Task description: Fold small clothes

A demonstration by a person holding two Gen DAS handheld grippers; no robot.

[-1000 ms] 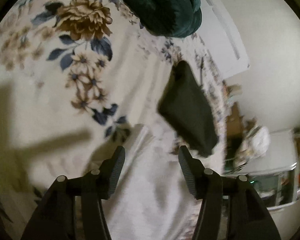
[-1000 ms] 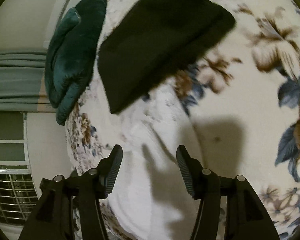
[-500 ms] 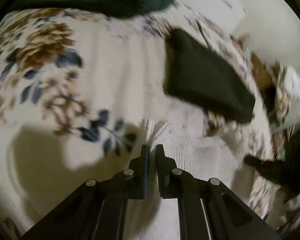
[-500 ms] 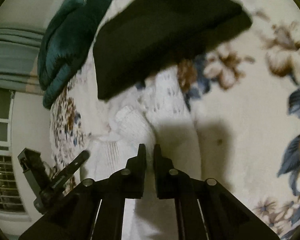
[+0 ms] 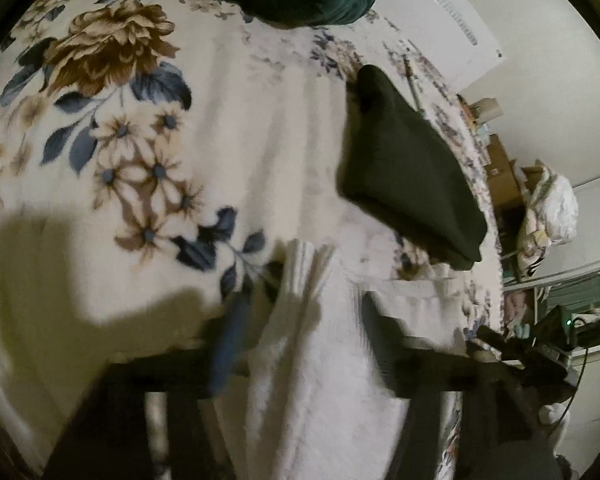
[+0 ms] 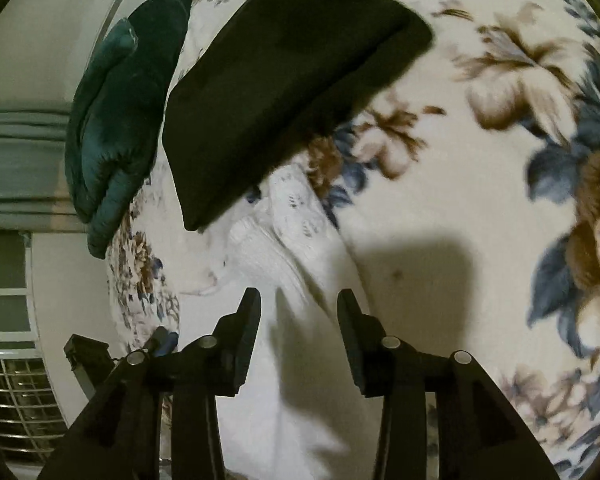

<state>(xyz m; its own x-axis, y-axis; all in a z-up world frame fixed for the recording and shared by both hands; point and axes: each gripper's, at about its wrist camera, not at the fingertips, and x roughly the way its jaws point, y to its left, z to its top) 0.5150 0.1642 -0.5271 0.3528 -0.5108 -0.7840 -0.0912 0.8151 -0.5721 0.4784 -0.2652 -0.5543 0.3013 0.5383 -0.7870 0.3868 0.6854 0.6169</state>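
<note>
**White knit garment lies under two spread grippers on a floral blanket**

A plush cream blanket [image 6: 480, 216] printed with brown and blue flowers covers the scene. At its far edge sits a velvety dark green bundle [image 6: 116, 112]. Near it, a folded black cloth [image 6: 284, 92] forms a flat, smooth slab. The white knit garment [image 6: 292, 248], ribbed and eyelet-patterned, lies near the cameras, its far end touching the black cloth. The left gripper [image 5: 304, 344], motion-blurred, and the right gripper [image 6: 299, 332] both stand wide above it, holding nothing.
</note>
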